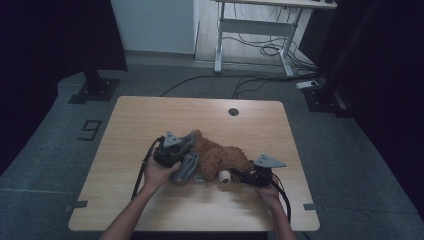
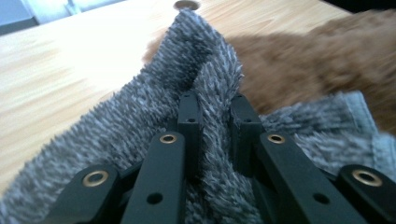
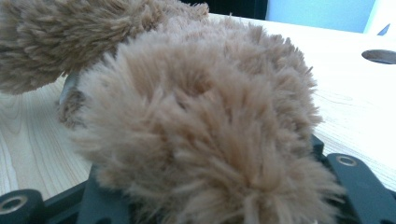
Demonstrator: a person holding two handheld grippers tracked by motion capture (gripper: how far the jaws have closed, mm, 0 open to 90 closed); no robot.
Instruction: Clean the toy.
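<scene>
One brown teddy bear (image 1: 220, 157) lies mid-table, nearer the near edge, wearing one grey fleece garment (image 2: 154, 107). Left gripper (image 2: 214, 109) pinches the garment; right gripper (image 1: 250, 177) clasps the bear's leg.

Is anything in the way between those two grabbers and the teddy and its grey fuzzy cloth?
Nothing visible. The left gripper already pinches the grey fleece cloth, and the brown teddy bear lies right against the right gripper.

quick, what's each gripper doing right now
left gripper: shut on the grey fuzzy cloth.
right gripper: at the brown plush toy; jaws hidden by fur, cannot tell.
</scene>
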